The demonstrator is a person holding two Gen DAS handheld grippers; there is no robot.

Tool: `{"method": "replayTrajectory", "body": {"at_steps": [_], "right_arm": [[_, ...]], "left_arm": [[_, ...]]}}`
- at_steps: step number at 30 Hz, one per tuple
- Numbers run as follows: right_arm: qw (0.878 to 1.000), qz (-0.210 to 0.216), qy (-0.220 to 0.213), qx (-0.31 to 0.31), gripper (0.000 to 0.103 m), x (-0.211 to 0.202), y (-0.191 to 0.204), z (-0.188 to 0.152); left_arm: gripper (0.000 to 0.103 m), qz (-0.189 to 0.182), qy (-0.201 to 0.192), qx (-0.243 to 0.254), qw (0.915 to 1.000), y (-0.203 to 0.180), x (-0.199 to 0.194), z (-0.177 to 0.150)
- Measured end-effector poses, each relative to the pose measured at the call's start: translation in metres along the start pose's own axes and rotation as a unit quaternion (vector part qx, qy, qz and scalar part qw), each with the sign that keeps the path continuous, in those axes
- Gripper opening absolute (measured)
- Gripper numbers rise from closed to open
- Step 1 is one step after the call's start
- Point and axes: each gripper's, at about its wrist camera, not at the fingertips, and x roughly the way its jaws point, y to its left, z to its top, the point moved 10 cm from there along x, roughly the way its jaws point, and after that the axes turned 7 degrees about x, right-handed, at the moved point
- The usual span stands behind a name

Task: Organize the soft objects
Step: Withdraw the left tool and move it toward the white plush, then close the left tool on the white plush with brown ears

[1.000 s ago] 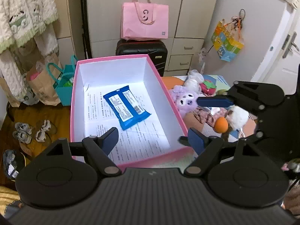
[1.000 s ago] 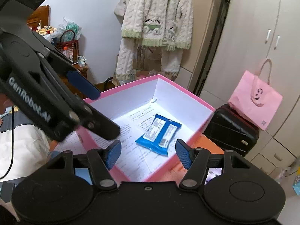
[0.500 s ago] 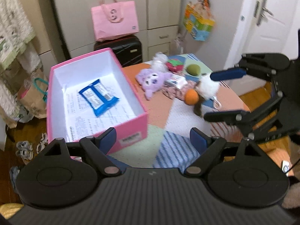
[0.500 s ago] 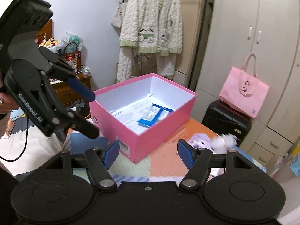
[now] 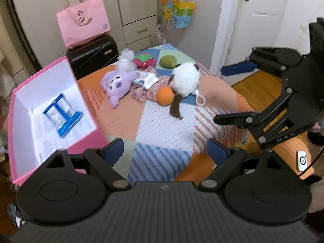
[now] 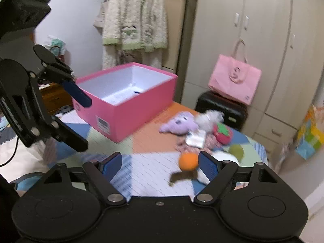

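Note:
A pink box (image 5: 85, 137) stands at the left of the patchwork table (image 5: 162, 131), with a blue packet (image 5: 62, 115) lying inside. Beyond it lie a purple plush (image 5: 119, 83), a white plush (image 5: 185, 79), an orange ball (image 5: 165, 96), a red strawberry plush (image 5: 144, 60) and a green ball (image 5: 168, 61). My left gripper (image 5: 166, 149) hovers over the cloth in front of them, jaws opening, nothing between them. My right gripper (image 6: 160, 166) is near the orange ball (image 6: 188, 161) and white plush (image 6: 224, 157), jaws opening and empty. It also shows as the right gripper (image 5: 227, 94) in the left wrist view.
A pink tote bag (image 5: 83, 28) sits on a black suitcase (image 5: 91, 54) behind the table, against wardrobe doors. A white door (image 5: 259, 20) is at the right and a colourful bag (image 5: 178, 14) hangs beside it. A knitted cardigan (image 6: 135, 20) hangs left of the wardrobe.
Both grippers have swung from over the pink box to the toys on the cloth, and their jaws have spread wider. The box now sits at the left.

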Motion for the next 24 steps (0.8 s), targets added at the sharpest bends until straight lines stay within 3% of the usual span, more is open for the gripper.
{"method": "replayTrajectory", "body": {"at_steps": [5, 12, 15, 18, 24], "right_arm": [[1.0, -0.01, 0.004, 0.029, 0.087, 0.01, -0.029, -0.02], [0.999, -0.03, -0.02, 0.032, 0.087, 0.03, -0.064, -0.039], [0.998, -0.037, -0.036, 0.026, 0.087, 0.043, -0.076, -0.046], [0.998, -0.043, -0.026, 0.027, 0.087, 0.064, -0.089, -0.054], [0.998, -0.045, -0.024, 0.027, 0.086, 0.094, -0.104, -0.061]], "left_arm": [[0.092, -0.01, -0.016, 0.006, 0.9998, -0.008, 0.021, 0.016], [0.096, 0.018, -0.055, 0.021, 0.9981, -0.008, 0.058, 0.04], [0.096, 0.01, -0.078, 0.012, 0.9968, -0.008, 0.073, 0.05], [0.096, 0.0, -0.088, 0.011, 0.9961, -0.01, 0.091, 0.06], [0.094, -0.057, -0.068, -0.001, 0.996, -0.02, 0.134, 0.072]]}}
